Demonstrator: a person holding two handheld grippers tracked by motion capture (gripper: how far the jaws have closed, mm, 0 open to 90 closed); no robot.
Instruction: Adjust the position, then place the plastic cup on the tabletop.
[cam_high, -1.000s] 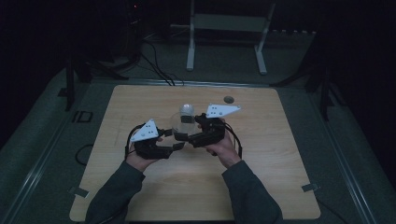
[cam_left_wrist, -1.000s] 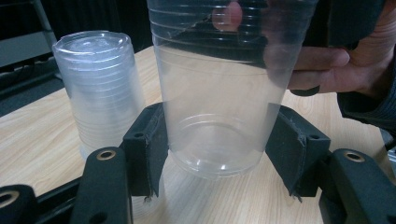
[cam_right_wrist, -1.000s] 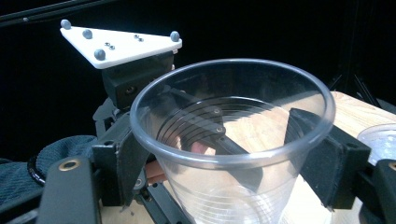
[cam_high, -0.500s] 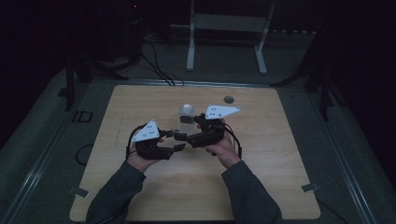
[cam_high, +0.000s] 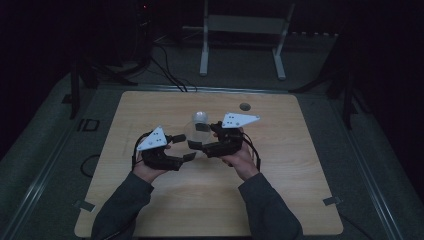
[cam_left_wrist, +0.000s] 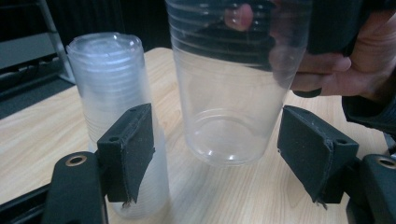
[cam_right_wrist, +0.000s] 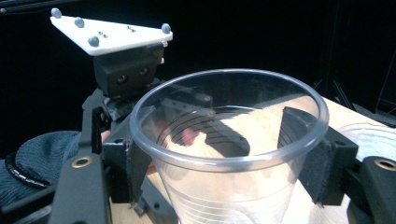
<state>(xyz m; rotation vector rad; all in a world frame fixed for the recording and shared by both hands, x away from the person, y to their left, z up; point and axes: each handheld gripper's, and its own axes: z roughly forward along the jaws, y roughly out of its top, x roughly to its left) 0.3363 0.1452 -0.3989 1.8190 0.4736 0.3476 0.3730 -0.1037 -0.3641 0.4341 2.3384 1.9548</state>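
Note:
A single clear plastic cup (cam_high: 191, 131) hangs upright just above the wooden table (cam_high: 300, 190), mouth up. My right gripper (cam_high: 200, 138) is shut on its upper wall; in the right gripper view the jaws press both sides of the cup (cam_right_wrist: 233, 186) below the rim, around the right gripper (cam_right_wrist: 224, 163). My left gripper (cam_high: 184, 147) stands open. In the left gripper view its jaws flank the cup's (cam_left_wrist: 229, 93) base without touching, at the left gripper (cam_left_wrist: 219, 154). An upside-down stack of cups (cam_left_wrist: 109, 84) stands on the table just behind, also the stack (cam_high: 200, 119).
A small dark disc (cam_high: 244, 106) lies near the table's far edge. Behind the table stands a white metal frame (cam_high: 240, 45), with cables (cam_high: 170, 75) on the dark floor. Bare wood spreads to the left, right and front of the hands.
The right gripper has drawn the clear cup off the stack and brought it toward me, between the left gripper's open jaws. The stack stays where it was.

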